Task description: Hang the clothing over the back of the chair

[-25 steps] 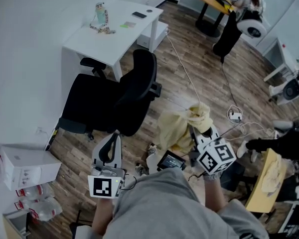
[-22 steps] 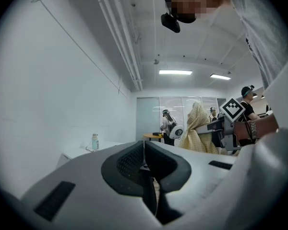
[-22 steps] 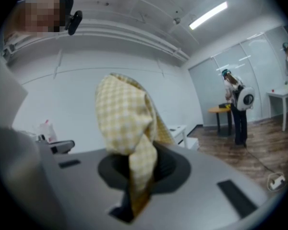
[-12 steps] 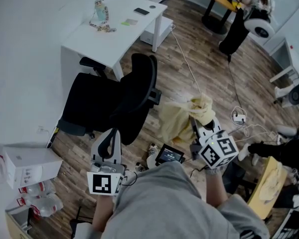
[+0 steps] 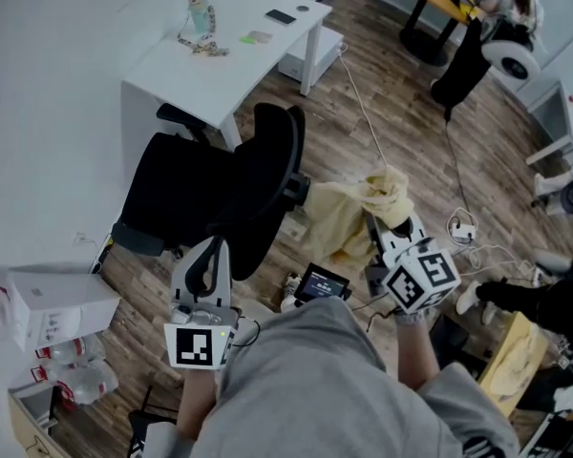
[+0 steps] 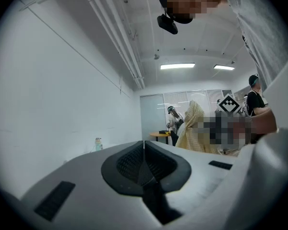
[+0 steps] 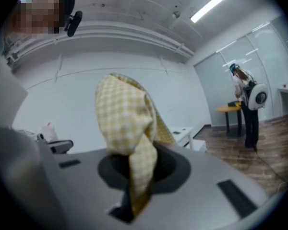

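Yellow checked clothing [image 5: 349, 219] pinched in right gripper [image 5: 384, 235] jaws, just right of black chair [image 5: 205, 189] back; left gripper [image 5: 208, 263] jaws together, empty.

The pale yellow checked clothing [image 5: 344, 219] hangs bunched at frame centre, pinched in the right tool [image 5: 382, 229], just right of the black chair [image 5: 186, 194], upright at centre left.

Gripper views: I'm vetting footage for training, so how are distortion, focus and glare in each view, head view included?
Left gripper view: fisheye with black corners, ceiling lights bright but contained. Right gripper view: same fisheye, cloth near the lens slightly soft. Head view: straight lines bend toward the edges, light even, chair sharp.
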A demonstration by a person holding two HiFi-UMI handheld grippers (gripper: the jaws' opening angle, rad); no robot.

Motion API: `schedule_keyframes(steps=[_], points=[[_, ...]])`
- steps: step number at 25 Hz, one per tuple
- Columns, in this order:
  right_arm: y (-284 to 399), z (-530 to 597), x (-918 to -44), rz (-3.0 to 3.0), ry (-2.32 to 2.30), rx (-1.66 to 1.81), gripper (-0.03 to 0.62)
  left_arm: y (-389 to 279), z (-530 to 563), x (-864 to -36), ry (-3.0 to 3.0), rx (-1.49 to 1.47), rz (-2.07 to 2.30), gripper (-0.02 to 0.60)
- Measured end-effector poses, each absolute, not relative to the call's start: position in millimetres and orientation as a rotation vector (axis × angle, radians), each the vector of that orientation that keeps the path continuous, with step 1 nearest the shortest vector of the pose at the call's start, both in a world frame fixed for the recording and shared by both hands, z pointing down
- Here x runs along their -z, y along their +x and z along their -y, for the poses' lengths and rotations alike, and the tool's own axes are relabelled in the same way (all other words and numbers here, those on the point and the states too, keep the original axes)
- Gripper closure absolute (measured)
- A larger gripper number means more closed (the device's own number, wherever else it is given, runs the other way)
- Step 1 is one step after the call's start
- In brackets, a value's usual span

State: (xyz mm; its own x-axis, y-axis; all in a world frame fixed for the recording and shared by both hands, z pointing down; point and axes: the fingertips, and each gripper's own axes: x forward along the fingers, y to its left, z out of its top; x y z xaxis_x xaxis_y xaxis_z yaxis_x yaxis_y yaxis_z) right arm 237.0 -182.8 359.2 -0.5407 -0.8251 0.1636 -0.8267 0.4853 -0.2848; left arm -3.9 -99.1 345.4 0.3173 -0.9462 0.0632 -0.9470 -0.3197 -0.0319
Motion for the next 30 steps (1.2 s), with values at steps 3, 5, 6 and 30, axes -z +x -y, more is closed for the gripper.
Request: schedule_keyframes(steps=[3,5,6,30], points=[[237,186,-356,2.691,1.513,-0.512,0.534,-9,105,-341,2.572,-0.082,1.833,0.541],[236,186,-353,2.678,1.530,-0.498,0.534,-12,110,-338,2.595,-0.056,1.822,0.541],[236,187,-351,2.670,1.541,-0.488,0.534,-13,112,-337,2.599,-0.046,1.811,0.541],[210,188,-313,2.533,1.745,-0.338,0.534,-64,128,-329,2.693,-0.005,1.638,0.541]])
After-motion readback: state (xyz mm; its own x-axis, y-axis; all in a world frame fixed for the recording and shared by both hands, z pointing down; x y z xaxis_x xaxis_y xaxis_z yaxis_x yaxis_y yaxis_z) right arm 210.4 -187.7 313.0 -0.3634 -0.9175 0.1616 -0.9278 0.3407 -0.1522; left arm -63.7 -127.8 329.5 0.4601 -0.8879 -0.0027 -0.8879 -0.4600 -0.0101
